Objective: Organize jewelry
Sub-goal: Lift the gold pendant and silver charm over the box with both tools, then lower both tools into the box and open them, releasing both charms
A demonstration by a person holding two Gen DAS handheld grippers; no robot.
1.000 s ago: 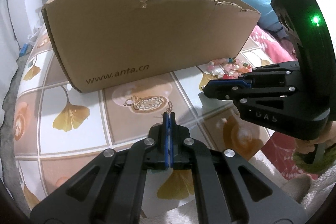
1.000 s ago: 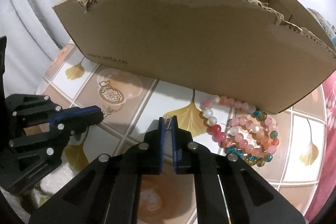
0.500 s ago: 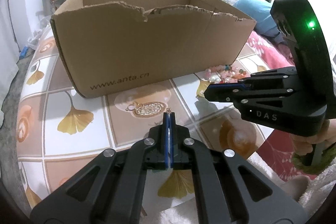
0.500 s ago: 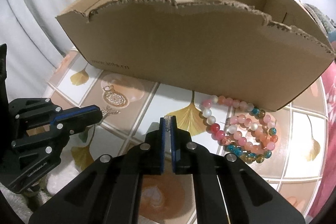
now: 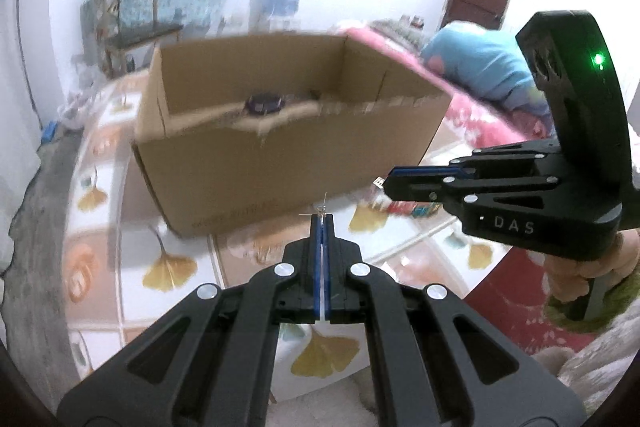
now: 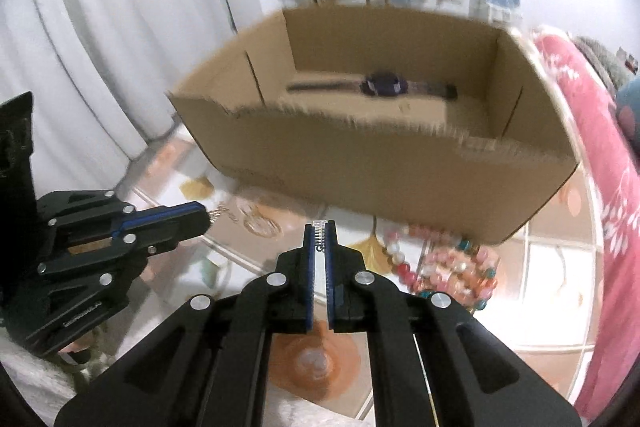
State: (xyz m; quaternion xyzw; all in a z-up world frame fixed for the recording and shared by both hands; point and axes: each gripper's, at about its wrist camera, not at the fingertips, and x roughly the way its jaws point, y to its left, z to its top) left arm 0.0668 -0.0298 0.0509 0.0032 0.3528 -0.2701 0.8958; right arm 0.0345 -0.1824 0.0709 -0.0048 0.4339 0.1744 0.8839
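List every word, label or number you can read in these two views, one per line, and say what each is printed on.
"DAS": on the side of the right gripper body, in the left wrist view.
Print on the cardboard box front: too blurred to read.
Lettering on the left gripper body, in the right wrist view: too small to read.

1. The box (image 6: 392, 179) is matt brown cardboard, its top edge torn and rough.
2. The table (image 6: 552, 291) looks glossy, like glazed tile.
3. The bracelets (image 6: 448, 267) are shiny glassy beads.
4. Both grippers look like matt black plastic with metal screws.
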